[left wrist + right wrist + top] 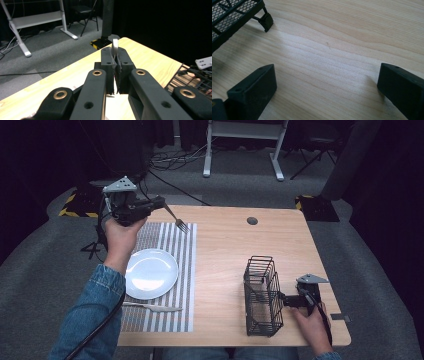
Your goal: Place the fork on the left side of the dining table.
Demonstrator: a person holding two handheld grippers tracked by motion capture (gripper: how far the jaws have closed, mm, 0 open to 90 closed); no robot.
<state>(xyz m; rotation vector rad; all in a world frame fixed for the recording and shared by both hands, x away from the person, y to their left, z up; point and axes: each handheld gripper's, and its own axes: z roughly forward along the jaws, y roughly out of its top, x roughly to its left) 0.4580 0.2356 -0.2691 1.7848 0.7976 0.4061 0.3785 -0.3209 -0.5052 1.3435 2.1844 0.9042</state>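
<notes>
Left tongs (161,206), raised above the far left corner of the desk (225,250), are clamped on the handle of a fork (176,219) whose tines slant down over the striped placemat (170,270). In the left gripper view most of the fork hides behind the pressed pads, with just a sliver of metal (115,46) rising above them. Right tongs (325,87) stand wide apart and hold nothing, low over bare wood just beside the black wire basket (262,295), of which the right gripper view catches one foot and a cut-off corner. A white plate (151,273) and a knife (152,307) lie on the placemat.
</notes>
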